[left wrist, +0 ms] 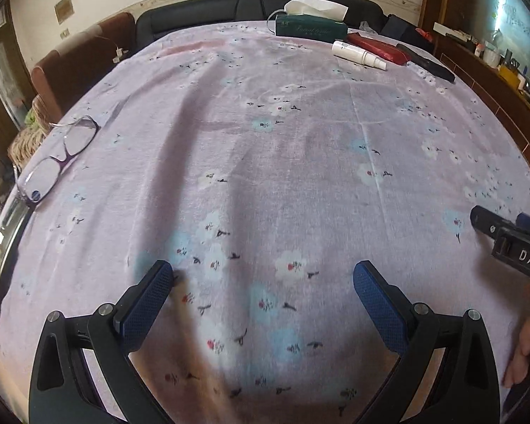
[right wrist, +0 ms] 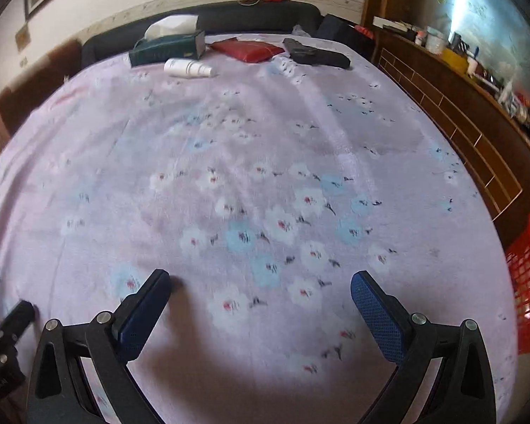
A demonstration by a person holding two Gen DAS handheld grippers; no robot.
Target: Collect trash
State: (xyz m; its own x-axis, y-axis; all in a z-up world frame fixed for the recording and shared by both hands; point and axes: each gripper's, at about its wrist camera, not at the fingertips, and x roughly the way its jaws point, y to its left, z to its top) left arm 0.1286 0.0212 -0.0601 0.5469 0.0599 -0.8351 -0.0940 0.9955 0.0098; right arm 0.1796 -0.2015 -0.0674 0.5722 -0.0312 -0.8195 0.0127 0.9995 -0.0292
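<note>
Oddly, no loose scrap of trash can be made out anywhere on the floral cloth (left wrist: 265, 183) that covers the worktop; the right wrist view is smeared by blur, so small bits there would be lost.

At the left edge of the left wrist view a pair of purple-framed eyeglasses (left wrist: 58, 160) lies near the cloth's rim, its near lens partly cut off by the edge. Both fingers of the left gripper (left wrist: 263, 275) stand wide apart over bare cloth, gripping nothing. At the far side, well apart from the fingers, sit a dark green tissue box (left wrist: 311, 28) with a white tissue sticking up, a white bottle (left wrist: 358, 54) lying on its side just in front of it, a red pouch (left wrist: 378, 49) and a black flat object (left wrist: 425, 62) whose kind is hard to tell. At the right edge of that view, part of the right gripper and some of the person's fingers (left wrist: 523, 349) are cut off.

The right gripper (right wrist: 261, 277) likewise has its 2 fingers spread wide, nothing between them, hanging over the cloth. Beyond the cloth's right edge, beside a brown wooden cabinet (right wrist: 452, 113), a red mesh basket (right wrist: 528, 282) shows only in part; its contents cannot be seen.
</note>
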